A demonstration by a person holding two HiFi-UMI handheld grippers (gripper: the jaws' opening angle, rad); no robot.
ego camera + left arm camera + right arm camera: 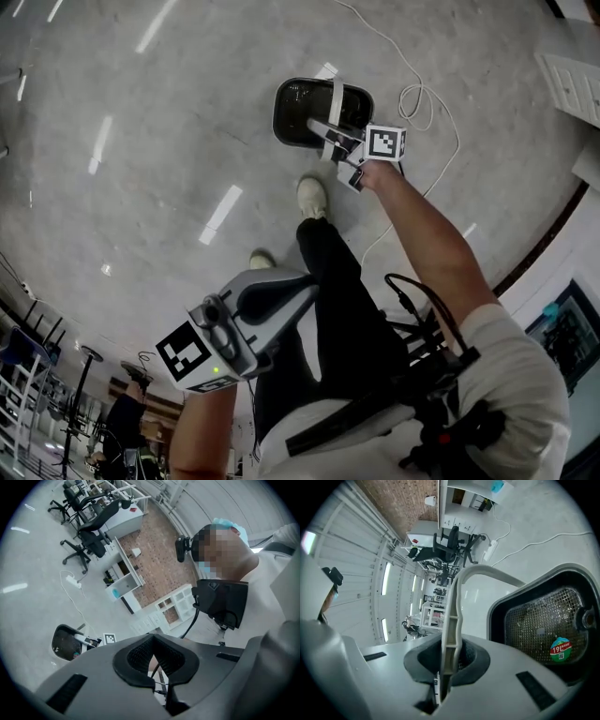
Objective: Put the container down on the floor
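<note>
A dark container [298, 114] with a mesh inside and a white bail handle [336, 97] is low over the grey floor, ahead of my feet. I cannot tell whether its base touches the floor. My right gripper [330, 137] is shut on that handle. In the right gripper view the handle [455, 606] runs upright between the pads of the right gripper [449, 662], with the container [543, 620] to the right. My left gripper [277, 291] is held near my waist, shut and empty; in its own view the left gripper [157, 666] points toward my body, with the container [65, 641] far off.
A white cable [427, 103] loops on the floor right of the container. My shoes [312, 195] [262, 259] stand just behind it. A white panel [572, 84] lies at the top right. Office chairs [89, 545] and desks stand farther off.
</note>
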